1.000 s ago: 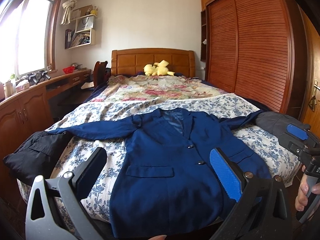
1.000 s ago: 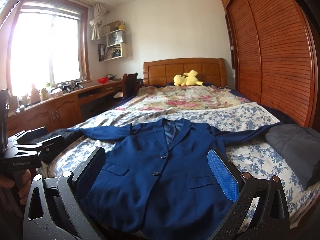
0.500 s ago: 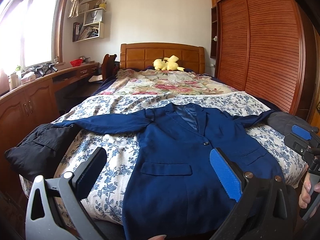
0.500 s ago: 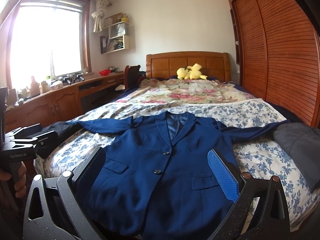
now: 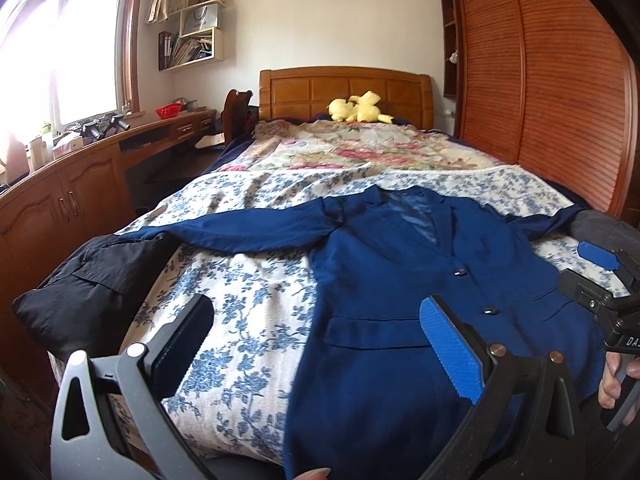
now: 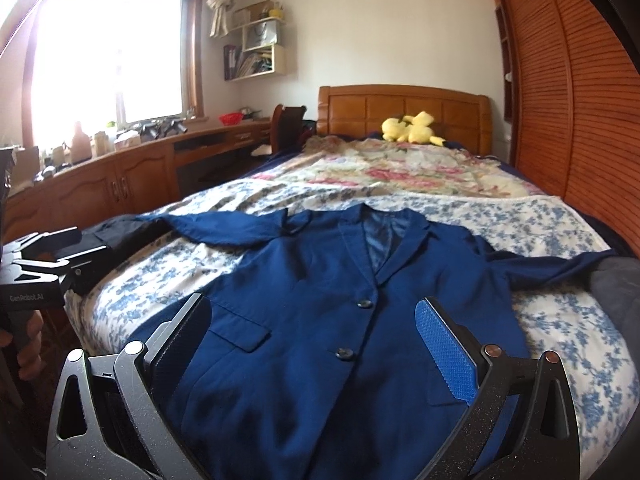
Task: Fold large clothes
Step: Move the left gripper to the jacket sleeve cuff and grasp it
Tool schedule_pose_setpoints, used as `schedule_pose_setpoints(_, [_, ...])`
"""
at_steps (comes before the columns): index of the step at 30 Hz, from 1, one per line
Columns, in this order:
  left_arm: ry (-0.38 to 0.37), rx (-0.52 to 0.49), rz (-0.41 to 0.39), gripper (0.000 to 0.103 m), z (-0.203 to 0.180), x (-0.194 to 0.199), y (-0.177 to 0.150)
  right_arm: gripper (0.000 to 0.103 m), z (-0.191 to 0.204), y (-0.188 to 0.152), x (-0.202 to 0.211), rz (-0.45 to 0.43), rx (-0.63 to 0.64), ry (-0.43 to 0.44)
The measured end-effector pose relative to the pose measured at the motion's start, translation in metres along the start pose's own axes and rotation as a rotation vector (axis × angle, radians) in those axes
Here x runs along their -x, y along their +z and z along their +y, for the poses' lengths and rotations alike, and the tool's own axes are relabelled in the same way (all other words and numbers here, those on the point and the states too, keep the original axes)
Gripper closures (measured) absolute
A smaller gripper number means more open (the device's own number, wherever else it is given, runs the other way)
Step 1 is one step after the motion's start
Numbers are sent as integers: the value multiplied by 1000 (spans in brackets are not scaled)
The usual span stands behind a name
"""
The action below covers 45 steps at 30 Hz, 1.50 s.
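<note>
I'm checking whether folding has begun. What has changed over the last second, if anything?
Only the viewpoints shifted: the left tool swung leftward, so the blue jacket now sits further right in its view, and the right tool tilted slightly. Neither took hold of anything; both remain open above the bed's foot. The jacket stays spread flat and buttoned, sleeves out.

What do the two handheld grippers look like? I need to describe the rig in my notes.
Left gripper: grey frame on one side, black on the other, silver rivets, one black and one textured blue pad. Right gripper: black speckled frame, same pad colours. White lettering marks both black handles. Bare hands, no sleeves or cables visible.
</note>
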<state>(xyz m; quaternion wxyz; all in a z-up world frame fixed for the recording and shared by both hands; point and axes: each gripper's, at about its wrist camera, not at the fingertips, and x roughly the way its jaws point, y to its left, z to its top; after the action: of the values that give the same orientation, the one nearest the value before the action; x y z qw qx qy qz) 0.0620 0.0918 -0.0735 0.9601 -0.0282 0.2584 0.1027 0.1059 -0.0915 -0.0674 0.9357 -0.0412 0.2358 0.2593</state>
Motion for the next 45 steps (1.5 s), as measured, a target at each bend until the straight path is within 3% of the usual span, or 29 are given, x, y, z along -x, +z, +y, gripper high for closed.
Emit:
schedule_pose_setpoints(19, [67,27,54,0,35,-68,9,0,13,13,-122,58,106,61])
schedule_pose_setpoints(25, [83,25,96,0,51,-99,6,0,12,-1,-156,136,96,111])
schedule_pose_setpoints(30, [120,24,143,0,78,-132,7,0,8,-13,-169,181,67,142])
schedule_pose_setpoints(35, [163,-6,144,0,103,-159,18,0,6,-16,-171,195,46,147])
schedule_pose_setpoints(45, [184,37,144,0,152,-219,44,0,14,-19,-173,205,92,122])
